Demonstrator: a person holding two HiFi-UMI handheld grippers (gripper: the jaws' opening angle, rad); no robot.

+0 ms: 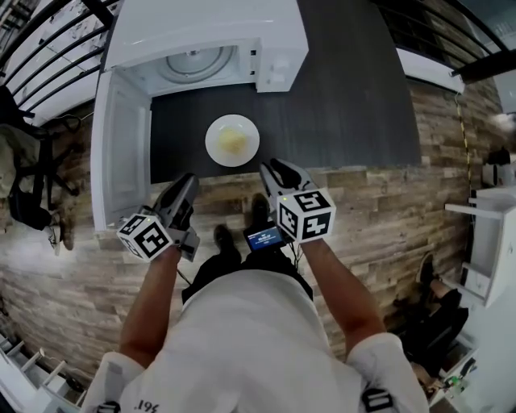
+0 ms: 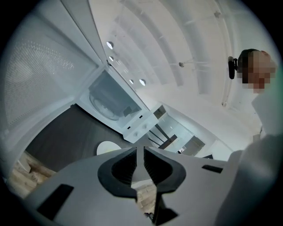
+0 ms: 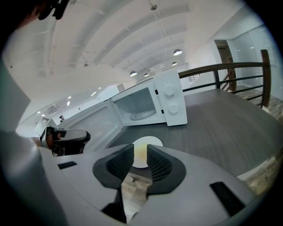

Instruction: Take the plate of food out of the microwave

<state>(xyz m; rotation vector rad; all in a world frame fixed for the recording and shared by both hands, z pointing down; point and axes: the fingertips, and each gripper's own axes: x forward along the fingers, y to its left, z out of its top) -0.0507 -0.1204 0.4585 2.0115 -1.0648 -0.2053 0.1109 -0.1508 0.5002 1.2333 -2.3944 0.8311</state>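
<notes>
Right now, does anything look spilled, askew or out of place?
Nothing spilled: the plate sits flat on the dark table, food on it. Only the door of the microwave hangs open.

Open, office-like loft space.
A white microwave (image 1: 210,24) on a dark counter (image 1: 355,89), wood-plank floor (image 1: 379,202), a dark railing (image 3: 221,67), a high white ceiling (image 3: 115,35) with spot lights.

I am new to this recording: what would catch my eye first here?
A white microwave stands open on the dark table, door swung left. The plate of yellow food sits on the table before it; the left gripper and right gripper hover empty near its edge.
</notes>
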